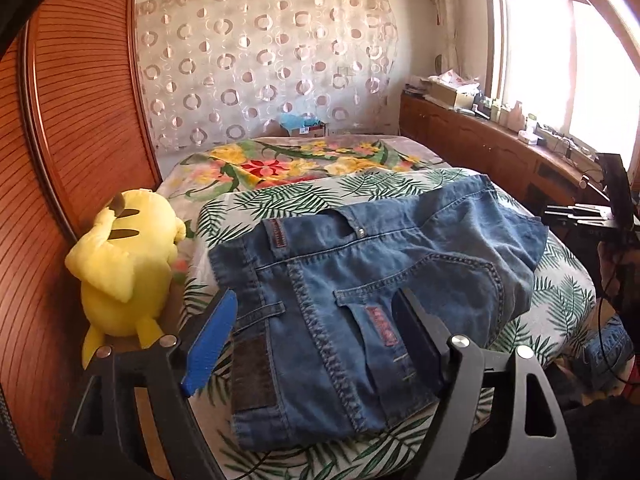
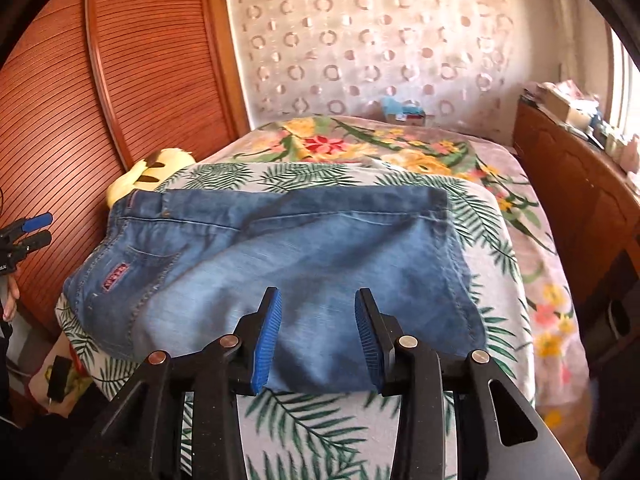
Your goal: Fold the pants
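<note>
A bedroom with a louvered wooden wardrobe [image 1: 80, 120] on one side and a sheer curtain with ring patterns [image 1: 260, 60] behind the bed. The bed [image 2: 556, 320] carries a floral blanket, and on top of that a palm-leaf cloth [image 2: 320, 432]. The jeans [image 1: 360, 280] lie folded on the palm-leaf cloth, waistband and back pocket toward the wardrobe side, the folded legs reaching toward the window side.

The left gripper [image 1: 316, 340] hangs over the waistband end with its jaws spread wide; the denim shows between them, but neither blue pad presses on it, so it is released. The right gripper [image 2: 318, 340] hangs over the near edge of the folded legs, its jaws parted with blue fabric visible between them and a gap on each side; nothing is clamped.

A yellow plush toy [image 1: 124, 268] sits just beside the jeans, against the wardrobe. A wooden cabinet [image 1: 480, 148] cluttered with small items runs under the bright window [image 1: 560, 60], well apart from the pants
</note>
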